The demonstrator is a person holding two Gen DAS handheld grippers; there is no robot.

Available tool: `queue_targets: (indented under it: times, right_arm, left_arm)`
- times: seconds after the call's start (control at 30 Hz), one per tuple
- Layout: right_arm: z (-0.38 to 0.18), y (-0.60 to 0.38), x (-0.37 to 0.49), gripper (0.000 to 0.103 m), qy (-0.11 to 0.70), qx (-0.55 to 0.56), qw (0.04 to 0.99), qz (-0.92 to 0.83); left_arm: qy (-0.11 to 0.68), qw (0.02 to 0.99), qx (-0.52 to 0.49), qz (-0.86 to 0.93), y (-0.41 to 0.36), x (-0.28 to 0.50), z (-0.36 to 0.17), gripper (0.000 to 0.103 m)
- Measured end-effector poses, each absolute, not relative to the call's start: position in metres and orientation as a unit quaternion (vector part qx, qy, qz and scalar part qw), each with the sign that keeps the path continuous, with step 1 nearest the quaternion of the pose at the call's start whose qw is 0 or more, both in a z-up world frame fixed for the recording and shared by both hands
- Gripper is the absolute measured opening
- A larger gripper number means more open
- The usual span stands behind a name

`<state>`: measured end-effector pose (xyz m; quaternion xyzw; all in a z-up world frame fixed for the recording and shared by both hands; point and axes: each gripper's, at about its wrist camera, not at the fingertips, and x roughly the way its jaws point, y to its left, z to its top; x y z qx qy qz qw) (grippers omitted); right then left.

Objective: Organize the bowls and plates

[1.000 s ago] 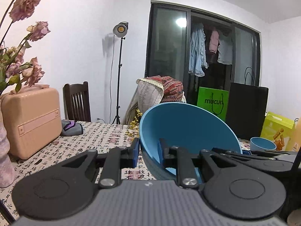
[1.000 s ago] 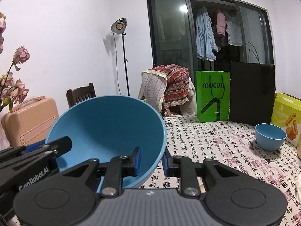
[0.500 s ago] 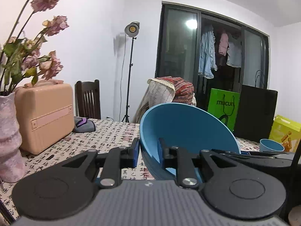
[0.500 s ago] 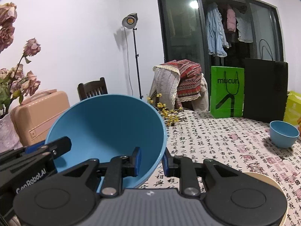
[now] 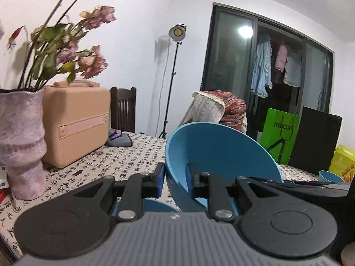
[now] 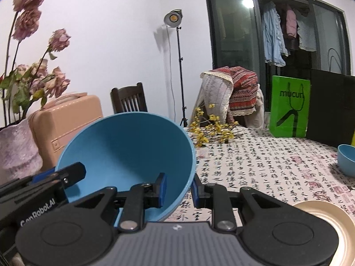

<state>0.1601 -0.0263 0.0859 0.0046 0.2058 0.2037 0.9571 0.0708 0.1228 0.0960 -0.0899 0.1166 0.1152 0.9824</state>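
Large blue bowl (image 6: 128, 153): held clear of the worktop (image 6: 261, 159) between both grippers, tilted, mouth facing back toward the cameras and slightly up. It is round, so it has no long axis; its base points away toward the far wall.

Left gripper (image 5: 175, 182): jaws narrow, clamped on the rim at the bowl's left side, one pad outside the wall, one inside. Right gripper (image 6: 178, 187): jaws narrow, clamped on the rim at the right side in the same manner.

Handling, as judged: the wall looks thin, rigid and smooth, probably plastic or melamine, so light but slippery at the pads. The rim is the only sound hold; opposed grips on either side, as here, guard against rotation. Uneven hand travel would twist the bowl in the pads.

Other ware: a small blue bowl (image 6: 346, 159) stands well apart at the right of the worktop; a cream plate (image 6: 332, 219) lies near the right gripper. A blue edge below the left gripper may be another dish; cannot tell.
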Motion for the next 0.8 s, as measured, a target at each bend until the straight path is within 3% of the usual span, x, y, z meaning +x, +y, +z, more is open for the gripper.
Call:
queue_targets:
  times: [0.8]
  right_arm:
    - [0.057,0.035,0.159,0.023,0.243,-0.015,0.936,0.253]
  left_arm:
    - [0.135,0.969,-0.128,0.16,0.174,0.054,0.066,0.02]
